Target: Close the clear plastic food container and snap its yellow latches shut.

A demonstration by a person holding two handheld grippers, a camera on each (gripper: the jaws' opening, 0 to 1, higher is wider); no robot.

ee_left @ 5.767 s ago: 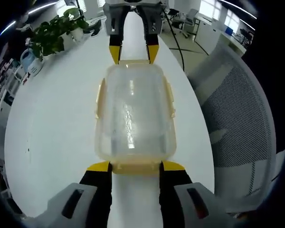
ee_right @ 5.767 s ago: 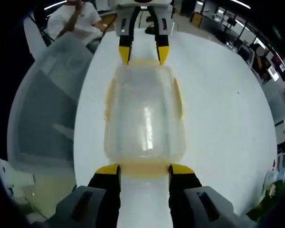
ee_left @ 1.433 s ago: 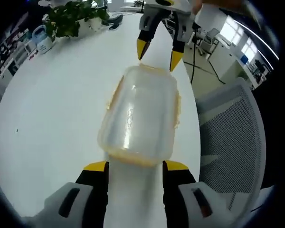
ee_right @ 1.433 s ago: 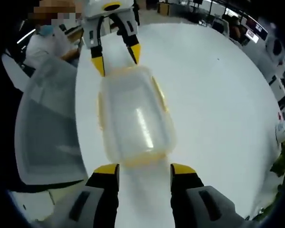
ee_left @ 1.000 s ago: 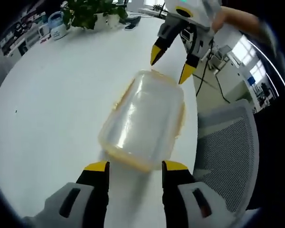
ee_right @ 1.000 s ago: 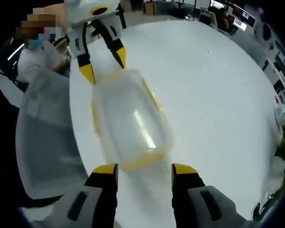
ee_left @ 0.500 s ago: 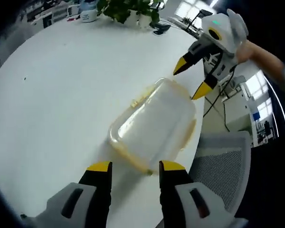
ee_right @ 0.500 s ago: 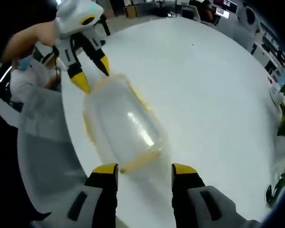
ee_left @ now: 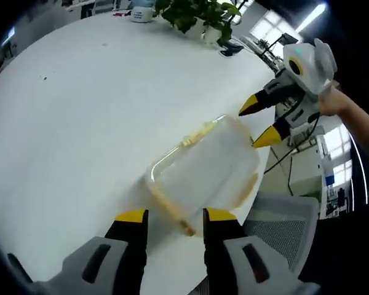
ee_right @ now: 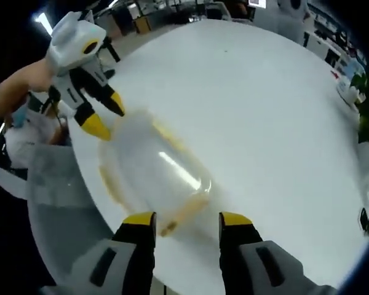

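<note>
One clear container (ee_left: 203, 175), empty, light, stiff, slippery; press yellow latches (ee_left: 194, 131), 11 o'clock edge. Left gripper (ee_left: 170, 216), right gripper (ee_right: 187, 218): jaws spread, holding nothing.

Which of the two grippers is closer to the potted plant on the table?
Probably the right. The plant stands at the table's far side beyond the right gripper, at the container's far end. The left gripper sits at the near end.
</note>
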